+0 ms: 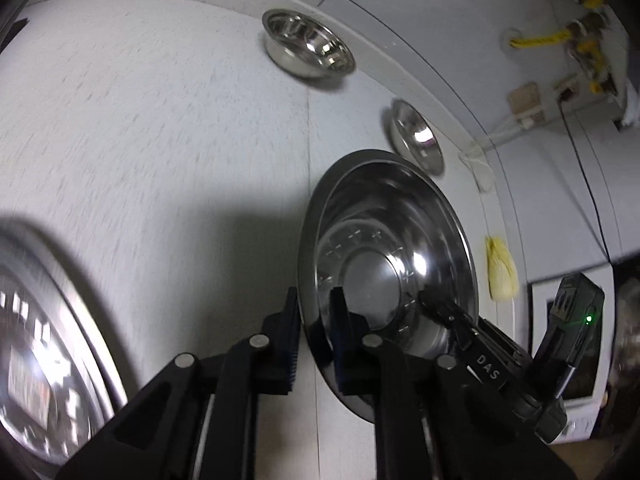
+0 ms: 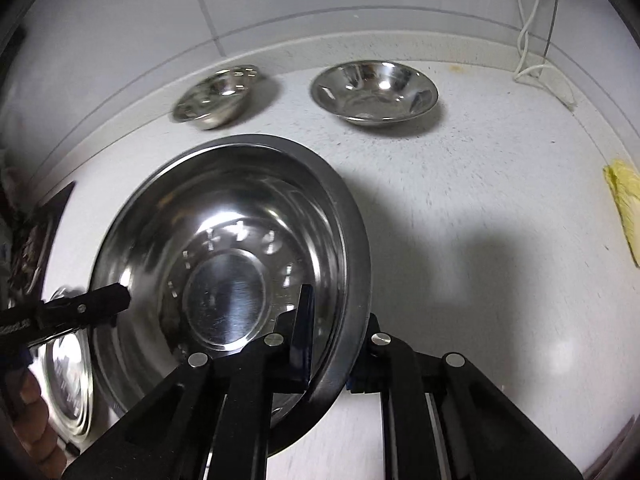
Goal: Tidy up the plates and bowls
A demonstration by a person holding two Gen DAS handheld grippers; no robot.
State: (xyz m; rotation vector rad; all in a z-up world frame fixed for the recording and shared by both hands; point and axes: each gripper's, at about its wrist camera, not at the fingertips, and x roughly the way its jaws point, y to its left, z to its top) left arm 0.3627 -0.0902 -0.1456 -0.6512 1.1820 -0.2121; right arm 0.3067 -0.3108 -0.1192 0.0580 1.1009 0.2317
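Observation:
A steel plate (image 1: 384, 236) with a wide rim is held between both grippers above the white counter (image 1: 160, 120). My left gripper (image 1: 316, 320) is shut on its left rim. My right gripper (image 2: 336, 340) is shut on its right rim; the plate (image 2: 224, 248) fills the left of the right wrist view. The right gripper's fingers (image 1: 440, 308) show across the plate in the left wrist view, and the left gripper's fingertip (image 2: 104, 300) shows in the right wrist view. Two steel bowls (image 2: 216, 96) (image 2: 374, 92) stand near the back wall. Another steel plate (image 1: 44, 360) lies low left.
A yellow cloth (image 2: 628, 204) lies at the counter's right. White cables (image 2: 528, 40) hang from a wall socket at the back right. The tiled wall (image 2: 320, 0) runs behind the bowls. A white appliance (image 1: 580, 352) stands at the right in the left wrist view.

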